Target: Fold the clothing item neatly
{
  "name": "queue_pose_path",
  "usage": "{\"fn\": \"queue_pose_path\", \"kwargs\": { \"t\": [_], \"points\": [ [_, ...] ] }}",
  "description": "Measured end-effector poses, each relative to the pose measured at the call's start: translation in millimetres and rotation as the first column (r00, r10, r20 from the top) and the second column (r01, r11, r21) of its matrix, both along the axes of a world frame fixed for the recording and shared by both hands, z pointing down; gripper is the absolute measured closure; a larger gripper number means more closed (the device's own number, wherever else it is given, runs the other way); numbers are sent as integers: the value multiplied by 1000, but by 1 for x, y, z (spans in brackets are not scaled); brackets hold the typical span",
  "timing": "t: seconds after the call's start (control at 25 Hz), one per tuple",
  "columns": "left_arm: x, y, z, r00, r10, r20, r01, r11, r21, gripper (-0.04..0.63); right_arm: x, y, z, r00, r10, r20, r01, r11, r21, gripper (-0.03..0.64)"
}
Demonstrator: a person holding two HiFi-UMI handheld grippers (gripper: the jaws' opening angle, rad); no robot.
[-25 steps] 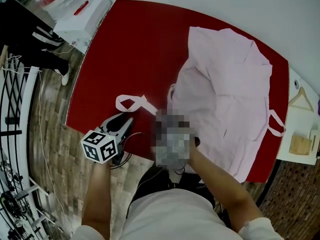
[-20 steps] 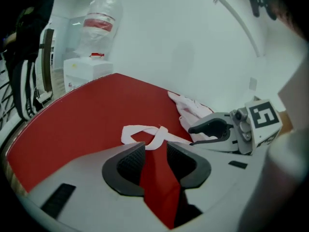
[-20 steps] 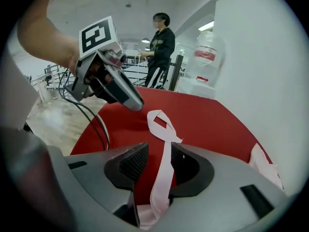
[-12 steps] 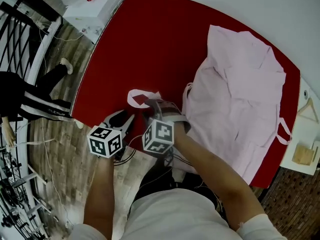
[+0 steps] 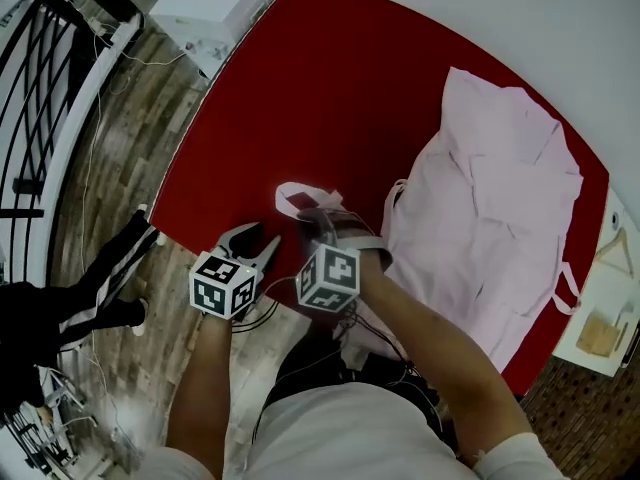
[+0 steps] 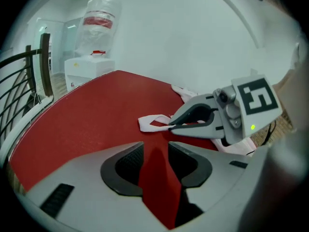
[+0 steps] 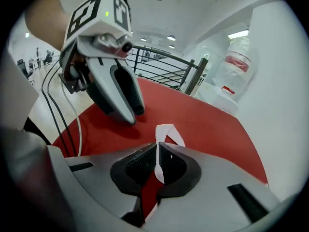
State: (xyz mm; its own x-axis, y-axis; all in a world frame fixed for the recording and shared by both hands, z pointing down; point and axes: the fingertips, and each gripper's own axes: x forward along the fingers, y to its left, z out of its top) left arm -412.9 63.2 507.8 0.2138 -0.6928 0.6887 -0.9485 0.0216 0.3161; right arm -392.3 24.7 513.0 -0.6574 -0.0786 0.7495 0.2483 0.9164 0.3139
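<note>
You are looking down on a red bench (image 5: 300,88) that is curving along its near edge and butting against a white wall (image 5: 520,18). Past its far left corner a white box (image 5: 225,3) is standing on the wooden floor (image 5: 120,168), and a clear plastic jug with a red band (image 6: 99,25) is sitting on top of it. A black railing (image 5: 40,98) is running along the left side. Someone's leg in black striped trousers (image 5: 110,268) is showing near it. At the right, a white side table (image 5: 625,298) is carrying a wooden hanger (image 5: 612,253) and, just beside it, a small wooden block (image 5: 600,336).
</note>
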Motion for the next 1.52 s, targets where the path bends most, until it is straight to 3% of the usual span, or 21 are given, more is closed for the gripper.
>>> {"fn": "queue_pose_path", "kwargs": {
  "t": [0.16,0.32,0.6,0.88,1.0,1.16,1.28,1.4,1.52],
  "points": [
    [7,-14,3,993,83,78,-83,997,-1,449,22,-20,-31,988,131,82,-127,990,-58,591],
    [20,-35,7,966,193,172,-193,981,-14,440,56,-38,-53,962,237,134,-227,970,-86,591],
    [45,-75,16,921,328,209,-328,944,-37,440,117,-70,-70,899,407,162,-394,913,-106,591],
    [66,-104,28,929,342,143,-334,939,-79,440,149,-81,-78,864,472,173,-460,881,-109,591],
    [63,-112,30,939,308,151,-296,950,-100,446,157,-82,-83,856,483,186,-470,876,-109,591],
    [56,-112,29,946,287,149,-272,956,-109,572,166,-86,-85,839,510,188,-497,860,-114,591],
    [63,-114,14,949,282,138,-276,959,-59,574,174,-89,-88,827,528,196,-516,849,-110,591],
    [75,-124,-19,955,263,136,-271,962,42,575,186,-95,-93,808,551,207,-541,834,-107,591],
    [93,-141,-56,951,271,146,-291,946,141,575,201,-101,-97,783,582,218,-573,812,-110,591]
  ]
}}
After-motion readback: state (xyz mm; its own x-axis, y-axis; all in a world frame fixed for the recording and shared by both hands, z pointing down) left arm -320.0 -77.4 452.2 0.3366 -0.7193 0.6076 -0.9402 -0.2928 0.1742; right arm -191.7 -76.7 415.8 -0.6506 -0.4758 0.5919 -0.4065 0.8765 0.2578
